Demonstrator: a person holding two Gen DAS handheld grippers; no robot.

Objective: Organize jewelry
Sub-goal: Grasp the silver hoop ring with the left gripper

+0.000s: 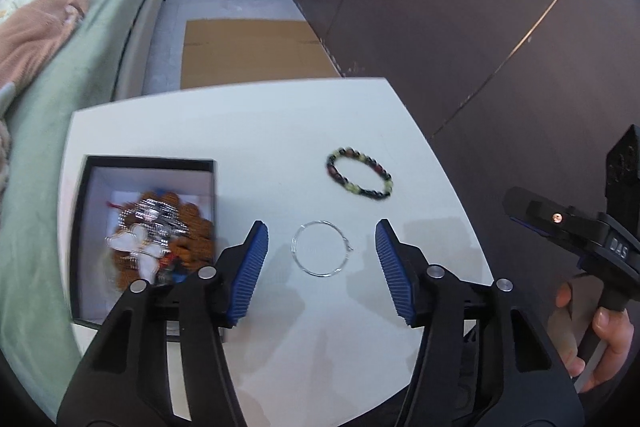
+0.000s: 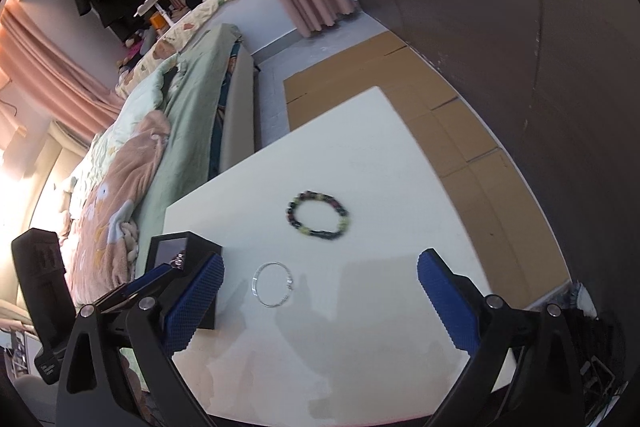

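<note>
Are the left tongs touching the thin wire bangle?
Apart. The left wrist view shows the bangle lying between the open left tongs, white table visible either side.

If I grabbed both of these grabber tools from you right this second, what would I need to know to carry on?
Left gripper: open, empty, its fingers either side of the thin silver bangle on the white table.
Right gripper: open, empty.
Beaded bracelet: loose on the table, beyond the bangle.
Black box: on the left, already holding several jewelry pieces.
Left to do: put the bangle, then the beaded bracelet, into the box.
</note>
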